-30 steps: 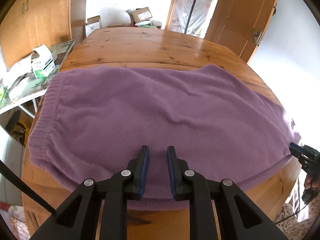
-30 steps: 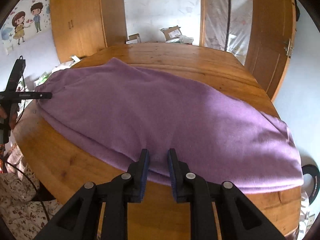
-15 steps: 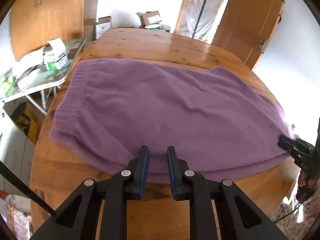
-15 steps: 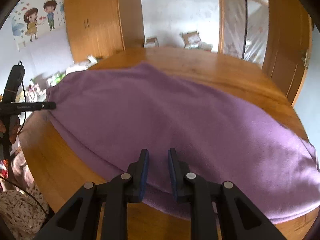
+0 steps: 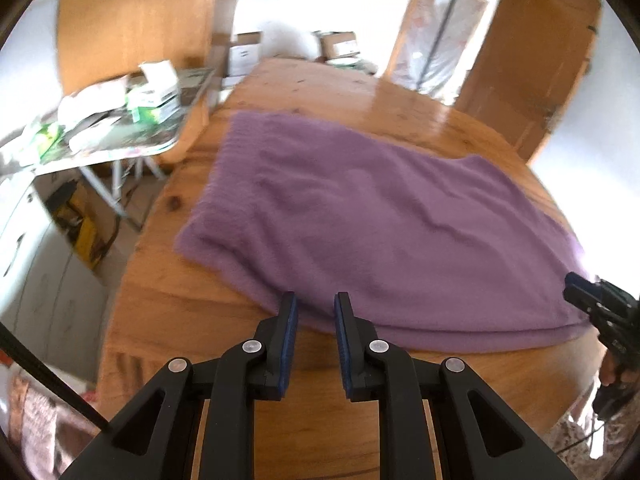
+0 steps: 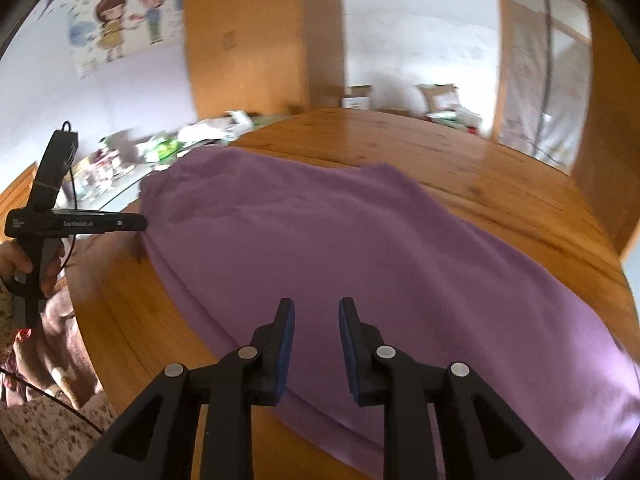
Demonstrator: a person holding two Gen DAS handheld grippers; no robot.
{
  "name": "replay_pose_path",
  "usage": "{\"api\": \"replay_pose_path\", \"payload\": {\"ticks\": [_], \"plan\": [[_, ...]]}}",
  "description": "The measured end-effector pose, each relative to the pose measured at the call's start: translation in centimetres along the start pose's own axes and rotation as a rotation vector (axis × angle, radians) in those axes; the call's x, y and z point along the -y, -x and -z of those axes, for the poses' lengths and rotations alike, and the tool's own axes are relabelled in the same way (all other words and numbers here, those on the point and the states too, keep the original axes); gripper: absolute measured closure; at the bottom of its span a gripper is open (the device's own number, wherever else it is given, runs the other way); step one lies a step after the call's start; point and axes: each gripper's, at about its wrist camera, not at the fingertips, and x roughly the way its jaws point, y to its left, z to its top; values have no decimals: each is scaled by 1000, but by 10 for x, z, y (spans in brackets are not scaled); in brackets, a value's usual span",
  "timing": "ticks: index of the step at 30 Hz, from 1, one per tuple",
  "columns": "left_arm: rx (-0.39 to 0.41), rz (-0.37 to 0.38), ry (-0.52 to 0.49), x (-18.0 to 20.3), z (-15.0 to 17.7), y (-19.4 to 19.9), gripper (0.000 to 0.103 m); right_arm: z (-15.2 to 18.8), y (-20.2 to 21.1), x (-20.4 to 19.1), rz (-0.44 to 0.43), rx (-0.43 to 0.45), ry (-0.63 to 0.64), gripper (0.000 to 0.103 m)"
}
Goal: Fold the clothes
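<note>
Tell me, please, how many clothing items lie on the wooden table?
1: a purple sweater lies spread flat across the wooden table, ahead of both grippers. It looks folded in layers, so something under it could be hidden.

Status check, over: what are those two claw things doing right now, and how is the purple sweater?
Left gripper open, empty. Right gripper open, empty, over the sweater. Sweater lies folded on the table. Nothing in the way.

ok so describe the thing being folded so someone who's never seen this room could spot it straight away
Find the big round wooden table in the middle of the room. Spread flat across it is a purple sweater, soft and fuzzy, already doubled along its near edge. It is the only cloth on the table, and the only purple thing there.
</note>
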Motion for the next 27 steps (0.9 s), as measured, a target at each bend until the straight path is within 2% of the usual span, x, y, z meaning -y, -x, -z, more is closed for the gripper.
{"api": "replay_pose_path", "payload": {"ticks": [6, 9, 14, 17, 18, 20, 23, 27], "plan": [[18, 3, 50, -16, -2, 7, 84, -19, -30, -37, -87, -19, 75, 79], [25, 14, 74, -23, -4, 8, 84, -20, -37, -45, -122, -70, 94, 79], [39, 55, 125, -35, -9, 9, 84, -46, -48, -74, -187, -38, 126, 78], [34, 74, 161, -45, -11, 7, 84, -59, -63, -97, -238, -43, 151, 59], [32, 80, 176, -48, -11, 6, 84, -62, -70, -109, -249, -55, 180, 57], [26, 95, 204, -55, -12, 4, 84, -67, -77, -127, -264, -64, 236, 56], [20, 128, 256, -64, -13, 0, 84, -73, -88, -156, -274, -63, 311, 49], [22, 168, 319, -76, -15, -4, 84, -81, -104, -179, -273, -87, 354, 48]]}}
